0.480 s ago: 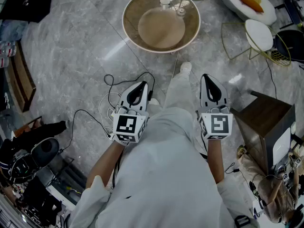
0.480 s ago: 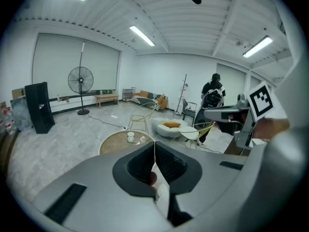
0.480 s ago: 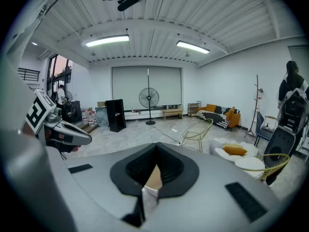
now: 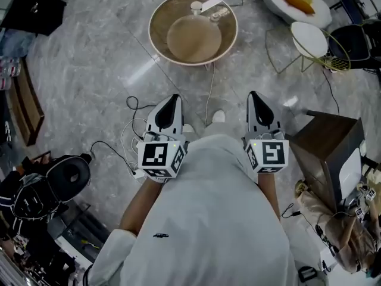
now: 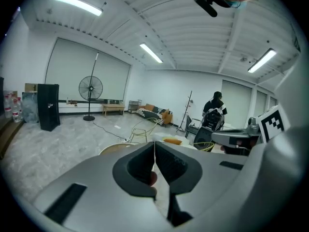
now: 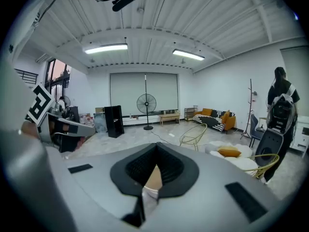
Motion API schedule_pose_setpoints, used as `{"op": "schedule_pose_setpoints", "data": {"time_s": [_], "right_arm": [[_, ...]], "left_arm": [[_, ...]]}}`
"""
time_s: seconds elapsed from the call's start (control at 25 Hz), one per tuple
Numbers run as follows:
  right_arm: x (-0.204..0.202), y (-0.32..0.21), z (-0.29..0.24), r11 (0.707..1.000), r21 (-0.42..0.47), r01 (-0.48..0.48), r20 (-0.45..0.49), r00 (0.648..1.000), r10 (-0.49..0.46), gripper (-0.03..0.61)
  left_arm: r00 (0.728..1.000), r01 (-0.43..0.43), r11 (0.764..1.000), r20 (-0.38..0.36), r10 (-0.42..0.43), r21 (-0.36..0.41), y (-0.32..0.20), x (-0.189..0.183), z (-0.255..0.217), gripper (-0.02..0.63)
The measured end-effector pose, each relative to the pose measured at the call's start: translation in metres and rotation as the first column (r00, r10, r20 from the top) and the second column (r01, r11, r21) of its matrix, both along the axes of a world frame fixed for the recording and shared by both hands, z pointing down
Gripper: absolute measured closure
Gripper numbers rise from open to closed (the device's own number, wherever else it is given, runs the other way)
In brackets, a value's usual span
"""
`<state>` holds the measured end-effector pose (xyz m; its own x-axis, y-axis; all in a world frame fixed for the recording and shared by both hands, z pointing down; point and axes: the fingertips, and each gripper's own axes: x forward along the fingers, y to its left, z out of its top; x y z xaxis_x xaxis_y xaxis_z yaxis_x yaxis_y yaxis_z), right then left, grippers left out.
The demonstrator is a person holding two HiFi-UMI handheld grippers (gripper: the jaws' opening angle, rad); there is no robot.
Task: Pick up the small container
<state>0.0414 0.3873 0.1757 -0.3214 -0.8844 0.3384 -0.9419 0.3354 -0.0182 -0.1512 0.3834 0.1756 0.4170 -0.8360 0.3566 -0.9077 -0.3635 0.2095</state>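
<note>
Small container point(image 4: 196, 6): one, standing on the single round desk point(image 4: 156, 40), well ahead of two grippers; left gripper point(image 4: 172, 102) and right gripper point(image 4: 254, 98) are both clenched, empty.

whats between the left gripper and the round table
Head view: bare grey floor from left gripper to round table; a thin cable runs alongside.

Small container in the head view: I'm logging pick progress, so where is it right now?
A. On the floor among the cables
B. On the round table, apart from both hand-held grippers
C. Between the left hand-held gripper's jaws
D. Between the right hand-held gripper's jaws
B: the small container stands on the round table, while the left hand-held gripper and the right hand-held gripper are shut and empty near the person's body.
</note>
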Motion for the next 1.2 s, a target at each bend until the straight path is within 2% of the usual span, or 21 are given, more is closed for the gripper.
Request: {"op": "schedule_pose_setpoints", "data": {"time_s": [0.2, 0.32, 0.48, 0.6, 0.92, 1.2], "right_arm": [[0.023, 0.020, -0.003, 0.997, -0.012, 0.078, 0.117, 0.990, -0.077, 0.572], [0.042, 0.022, 0.007, 0.998, -0.017, 0.068, 0.102, 0.993, -0.066, 0.572], [0.065, 0.026, 0.017, 0.999, 0.010, 0.051, 0.112, 0.992, -0.052, 0.572], [0.076, 0.022, 0.011, 0.997, 0.047, 0.065, 0.113, 0.991, -0.070, 0.571], [0.084, 0.025, 0.012, 0.992, 0.042, 0.121, 0.101, 0.987, -0.125, 0.571], [0.076, 0.004, 0.015, 0.992, 0.028, 0.120, 0.106, 0.987, -0.122, 0.571]], "left_arm": [[0.999, -0.036, 0.998, 0.011, 0.036, 0.054, -0.002, 0.052, -0.017, 0.591], [0.999, -0.041, 0.996, -0.008, 0.042, 0.074, 0.001, 0.077, -0.022, 0.589], [0.999, -0.033, 0.995, 0.023, 0.031, 0.094, 0.013, 0.097, -0.013, 0.589], [0.999, -0.011, 0.994, 0.034, 0.008, 0.112, 0.013, 0.102, -0.015, 0.589], [0.997, 0.061, 0.991, 0.032, -0.065, 0.118, 0.021, 0.106, -0.022, 0.589], [1.000, 0.022, 0.998, 0.019, -0.023, 0.064, 0.000, 0.109, -0.012, 0.589]]}}
